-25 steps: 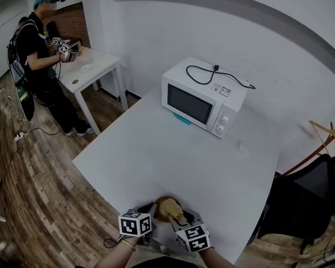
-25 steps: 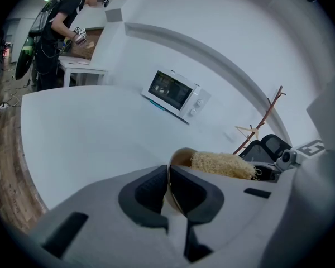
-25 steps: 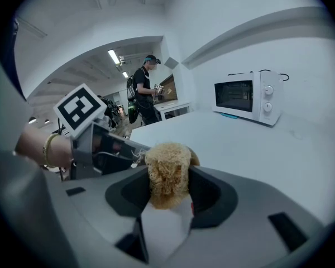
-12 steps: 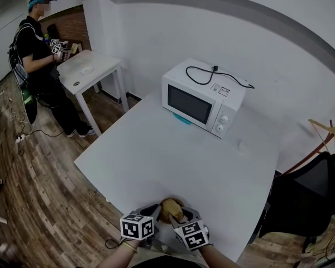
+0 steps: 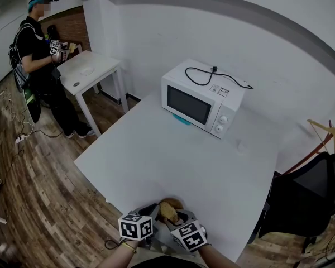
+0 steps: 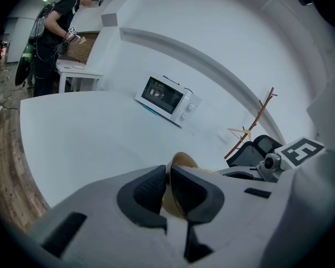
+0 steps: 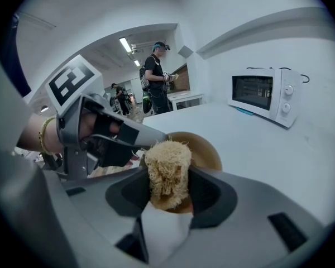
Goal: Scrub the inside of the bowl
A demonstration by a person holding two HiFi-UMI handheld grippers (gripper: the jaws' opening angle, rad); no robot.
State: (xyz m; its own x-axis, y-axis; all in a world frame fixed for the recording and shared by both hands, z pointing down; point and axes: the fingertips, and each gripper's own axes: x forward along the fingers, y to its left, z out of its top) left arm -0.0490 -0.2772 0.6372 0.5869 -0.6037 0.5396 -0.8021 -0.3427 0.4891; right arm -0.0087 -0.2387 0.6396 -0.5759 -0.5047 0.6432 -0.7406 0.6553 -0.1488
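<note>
A tan bowl (image 7: pixel 204 148) sits at the near edge of the white table (image 5: pixel 173 161). My left gripper (image 6: pixel 168 184) is shut on the bowl's rim (image 6: pixel 182 161), one pad inside and one outside. My right gripper (image 7: pixel 168 190) is shut on a pale fibrous loofah scrubber (image 7: pixel 167 169), which reaches into the bowl. In the head view the bowl and scrubber (image 5: pixel 168 210) show between the two marker cubes, left gripper (image 5: pixel 151 216) and right gripper (image 5: pixel 176 221) close together.
A white microwave (image 5: pixel 202 97) with its black cord on top stands at the table's far side. A black chair (image 5: pixel 307 194) is at the right. Another person (image 5: pixel 39 54) with grippers stands at a small white table (image 5: pixel 92 71) at far left.
The scrubber and my right gripper have shifted slightly left and nearer over the bowl. The left gripper holds still. The person at far left has moved a little.
</note>
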